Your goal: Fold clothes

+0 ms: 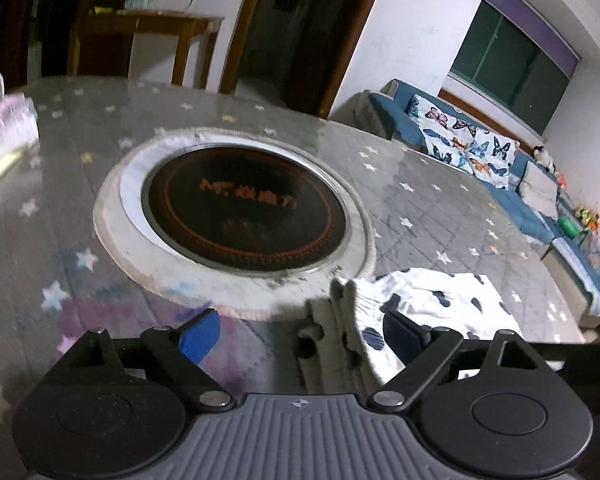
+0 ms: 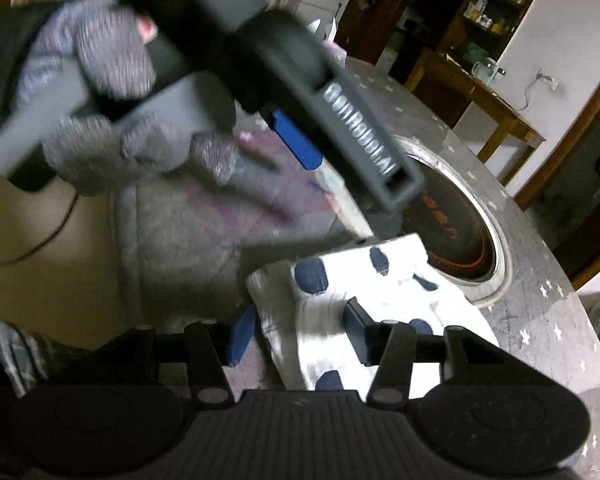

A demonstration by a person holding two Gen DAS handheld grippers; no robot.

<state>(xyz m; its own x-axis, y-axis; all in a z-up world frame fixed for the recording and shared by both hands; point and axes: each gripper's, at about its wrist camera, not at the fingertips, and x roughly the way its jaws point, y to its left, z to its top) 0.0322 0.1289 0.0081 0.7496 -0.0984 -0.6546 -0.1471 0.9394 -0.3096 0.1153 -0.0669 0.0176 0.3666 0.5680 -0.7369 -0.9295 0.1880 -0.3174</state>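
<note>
A folded white garment with dark blue spots (image 1: 428, 300) lies on the round table near its front edge. In the left wrist view my left gripper (image 1: 300, 334) hovers over the garment's left end, jaws wide open, holding nothing. In the right wrist view the garment (image 2: 360, 280) sits right in front of my right gripper (image 2: 300, 332). That gripper is open, one finger beside the folded edge and the other over the cloth. Above it a gloved hand (image 2: 108, 60) holds the left gripper, which shows one blue fingertip (image 2: 296, 140).
The table wears a grey cloth with stars (image 1: 440, 200) and has a black round cooker plate (image 1: 244, 208) set in its middle. A pink tissue pack (image 1: 4, 124) stands at the far left. A blue sofa with butterfly cushions (image 1: 472, 148) is beyond the table's right side.
</note>
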